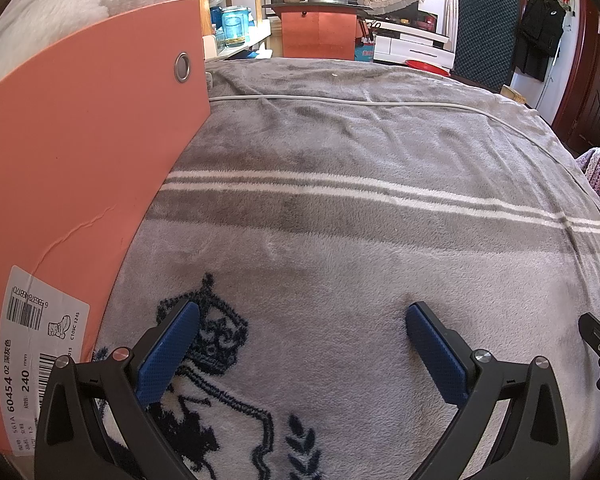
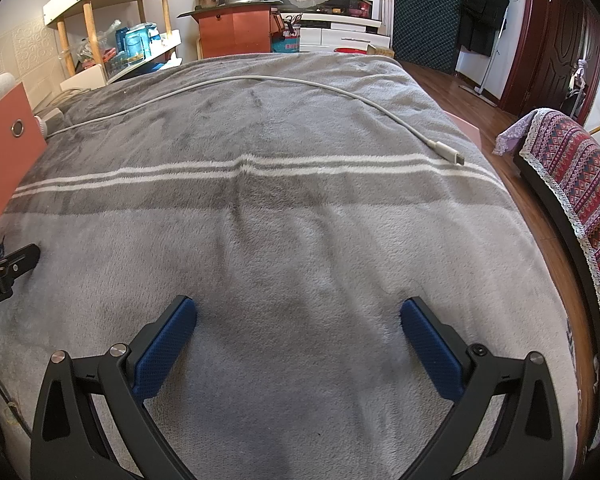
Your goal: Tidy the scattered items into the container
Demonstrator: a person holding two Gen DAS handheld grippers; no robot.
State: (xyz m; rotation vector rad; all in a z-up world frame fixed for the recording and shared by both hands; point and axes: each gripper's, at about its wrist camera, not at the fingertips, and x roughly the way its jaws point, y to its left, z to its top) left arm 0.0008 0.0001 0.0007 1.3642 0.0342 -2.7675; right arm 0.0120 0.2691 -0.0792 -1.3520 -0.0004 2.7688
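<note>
Seemingly the task is at its reaching step: both the left gripper (image 1: 302, 322) and right gripper (image 2: 298, 314) hang wide open and empty over the grey blanket (image 2: 300, 240) on the bed. A white cable (image 2: 340, 90) lies well ahead, its plug (image 2: 448, 152) far right; the pink box (image 1: 80, 160) stands left. Next, I judge, the right gripper must reach forward to the plug.

Left gripper (image 1: 302, 316) and right gripper (image 2: 298, 308), side by side, jaws spread wide, both empty.
</note>
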